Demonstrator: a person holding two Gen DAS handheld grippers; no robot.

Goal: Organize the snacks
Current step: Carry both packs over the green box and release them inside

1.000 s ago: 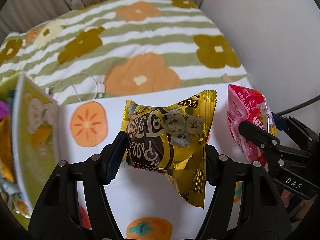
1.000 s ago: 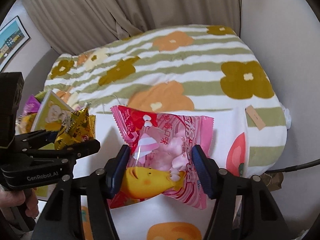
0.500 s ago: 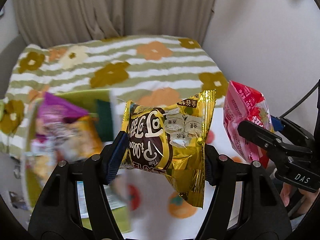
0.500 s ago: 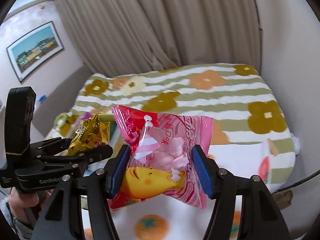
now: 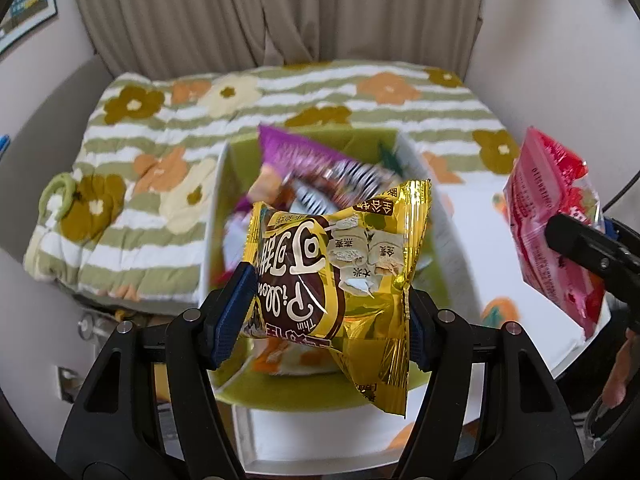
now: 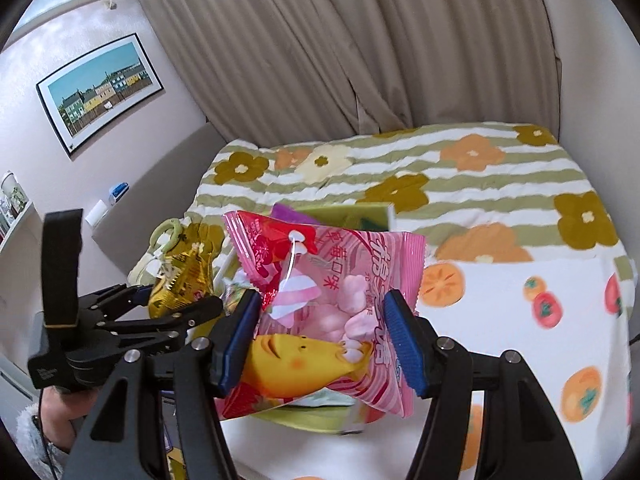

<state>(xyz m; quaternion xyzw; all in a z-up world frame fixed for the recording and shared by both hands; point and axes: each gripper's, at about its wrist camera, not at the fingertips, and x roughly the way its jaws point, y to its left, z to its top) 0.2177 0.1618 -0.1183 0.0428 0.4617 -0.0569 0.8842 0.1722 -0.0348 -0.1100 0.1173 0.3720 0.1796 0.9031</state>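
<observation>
Closest to me, the left gripper (image 5: pixel 326 300) has its blue pads (image 5: pixel 234 312) pressed into both sides of a gold snack packet (image 5: pixel 336 264), brown-printed and foil-edged, which hangs in the air with its lower corner drooping past the right-hand finger. Beside it the right gripper (image 6: pixel 322 332) is clamped the same way on a pink marshmallow bag (image 6: pixel 332 300), a yellow cartoon face showing at the bottom of the wrapper between the two pads. Each tool shows up at the edge of the other's view, the pink bag off to the right of the gold one, the two held side by side but not touching. A bare hand and a fuzzy pale sleeve (image 6: pixel 30 436) grip the left tool's handle low down. Just under and behind the gold packet sits an open green box (image 5: pixel 320 390) with white walls, resting on a white table (image 5: pixel 520 280) whose cloth is printed with orange persimmons; the box already holds a jumble of wrappers, a purple packet (image 5: pixel 296 152) sticking up highest, though that part is blurred. Beyond the table lies a bed (image 5: pixel 168 128) under a green-and-white striped quilt with orange and olive flowers. Farthest back hang beige curtains (image 6: pixel 320 48), and a framed picture (image 6: pixel 100 88) of coloured houses is on the left wall.
</observation>
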